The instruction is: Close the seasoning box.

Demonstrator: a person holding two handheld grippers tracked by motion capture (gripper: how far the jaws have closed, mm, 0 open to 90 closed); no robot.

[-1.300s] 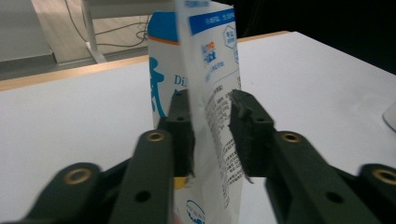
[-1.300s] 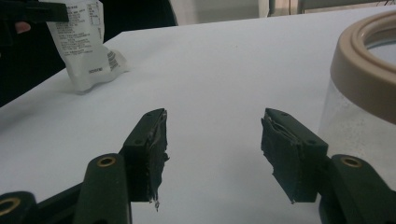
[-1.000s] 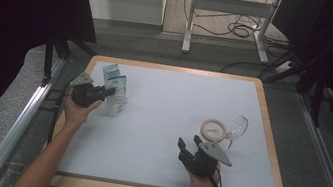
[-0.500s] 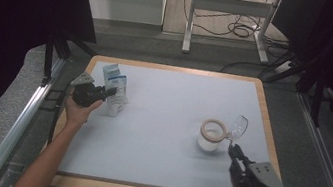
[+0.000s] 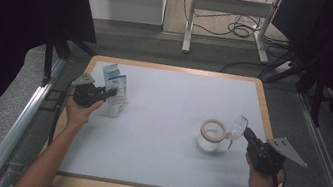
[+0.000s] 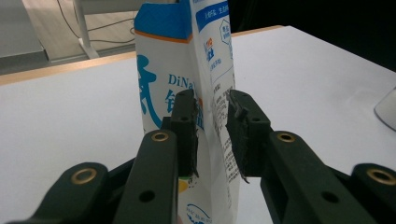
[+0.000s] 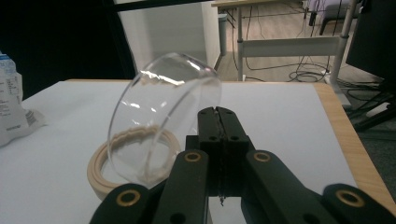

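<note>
Right gripper [image 5: 249,135] shifted from front of jar [image 5: 212,135] to its right; jaws just closed, pressed together beside clear lid [image 7: 159,121]. Left gripper [image 6: 212,130] pinched upright pouch [image 6: 187,70], far left of jar. Lid likely open for filling.

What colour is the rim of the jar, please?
Pale beige rim on the jar, best in the right gripper view.

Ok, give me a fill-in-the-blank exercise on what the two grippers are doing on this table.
1. The left gripper is shut on a standing white and ____ pouch.
2. The right gripper has its jaws pressed ____, beside the clear lid.
3. The clear lid hangs tilted open over a jar with a ____ rim.
4. Both stand on a white table with a ____ edge.

Missing words: blue; together; beige; wooden
</note>
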